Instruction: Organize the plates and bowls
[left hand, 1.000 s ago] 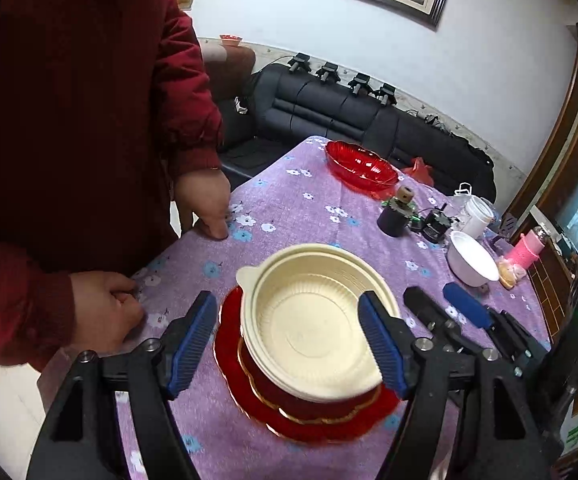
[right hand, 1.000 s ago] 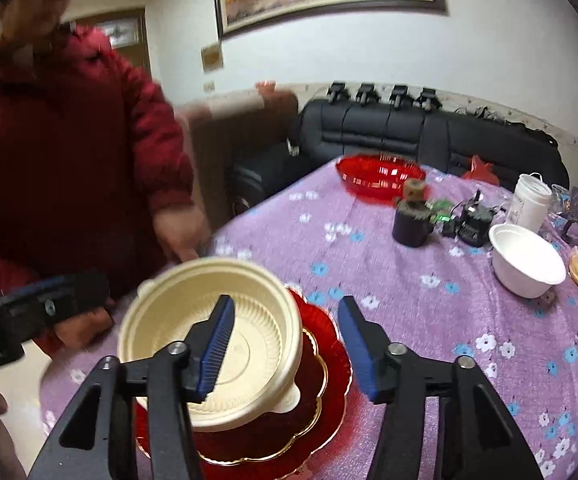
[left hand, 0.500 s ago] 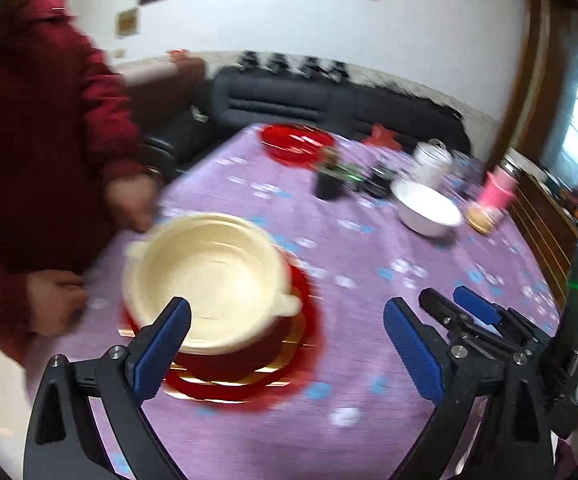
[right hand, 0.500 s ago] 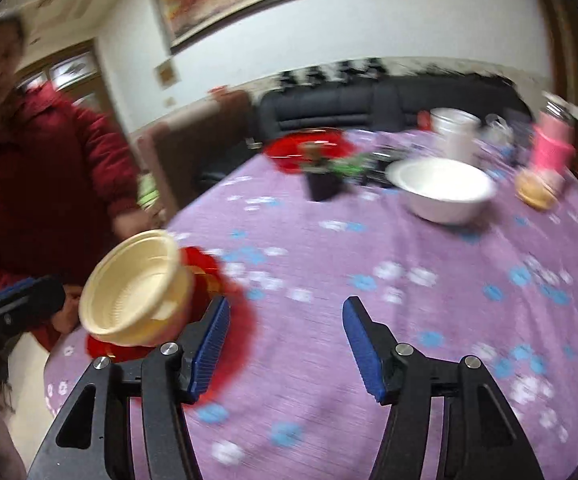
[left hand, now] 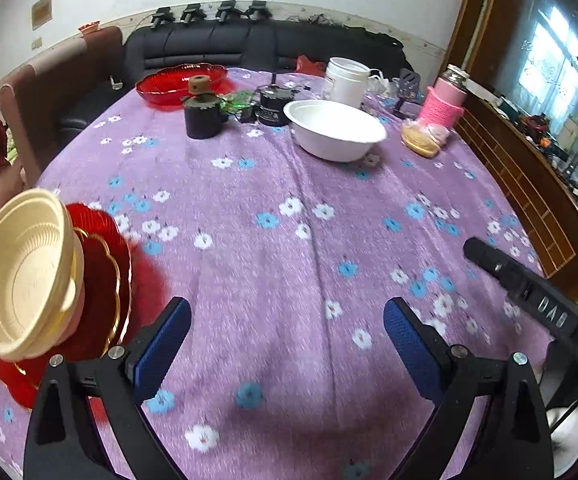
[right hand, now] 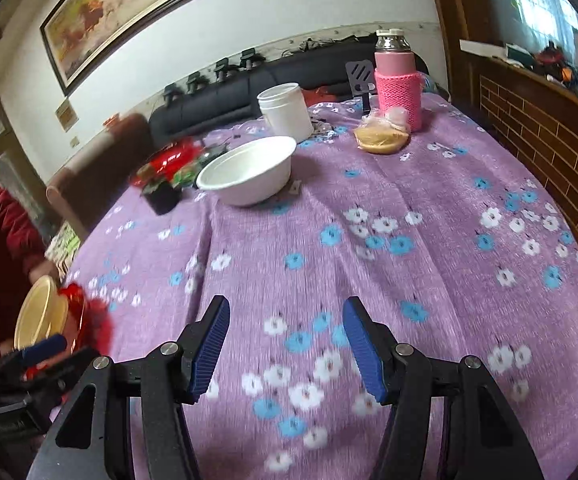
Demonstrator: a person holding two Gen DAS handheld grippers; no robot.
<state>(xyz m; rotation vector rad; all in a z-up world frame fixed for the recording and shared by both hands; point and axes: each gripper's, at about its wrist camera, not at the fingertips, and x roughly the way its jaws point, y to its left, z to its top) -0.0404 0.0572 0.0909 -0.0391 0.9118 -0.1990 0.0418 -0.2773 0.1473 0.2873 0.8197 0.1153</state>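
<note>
Both grippers, left gripper (left hand: 287, 338) and right gripper (right hand: 287, 346), gape, holding nothing; your right is nearer the white bowl (right hand: 249, 170), ahead-left.

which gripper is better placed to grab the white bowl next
Right. The right gripper is open and the white bowl lies almost straight ahead; from the left gripper, also open, it looks farther off.

A bowl (left hand: 21, 280) sits on stacked plates (left hand: 101, 280) at the surface's (left hand: 289, 260) left edge; another bowl (left hand: 335, 130) stands far behind.
</note>
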